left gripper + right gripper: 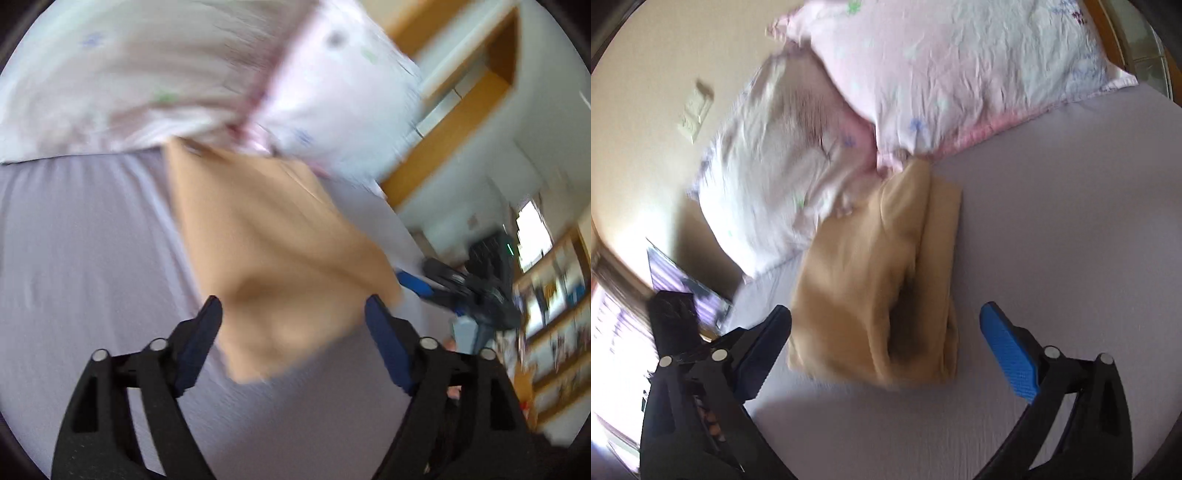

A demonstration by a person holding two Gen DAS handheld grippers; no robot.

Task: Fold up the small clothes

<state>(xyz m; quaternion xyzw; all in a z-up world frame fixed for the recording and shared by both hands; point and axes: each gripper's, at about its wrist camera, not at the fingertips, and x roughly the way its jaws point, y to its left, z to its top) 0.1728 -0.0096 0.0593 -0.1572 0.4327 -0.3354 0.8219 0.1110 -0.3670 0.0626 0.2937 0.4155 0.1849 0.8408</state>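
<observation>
- Right across both views stretches the lavender bed sheet, smooth and bare around the action.
- Up at the head of the bed, two floral pillows: the big pink-trimmed pillow lies at the top of the right wrist view, and the second pillow sits beside it toward the wall, their corners meeting.
- And the tan garment lies flat on the sheet in a folded, layered bundle, its far tip touching the spot where the two pillow corners meet; a dark opening shows between its layers near the middle.
- From the left wrist view the same cloth spreads just ahead of the fingers, blurred, its top end tucked under the pillows' edge.
- Now the left gripper: fingers spread wide, released, the garment's near end showing between them, though I cannot tell whether it touches them.
- Over to the right gripper: also released and wide apart, blue pad on one side, dark pad on the other, the garment's near edge lying between them on the sheet, nothing pinched.
- Smaller detail: the right gripper's blue-tipped fingers appear at the garment's right edge in the left view, blurred.
- On the beige wall, a small switch plate.
</observation>
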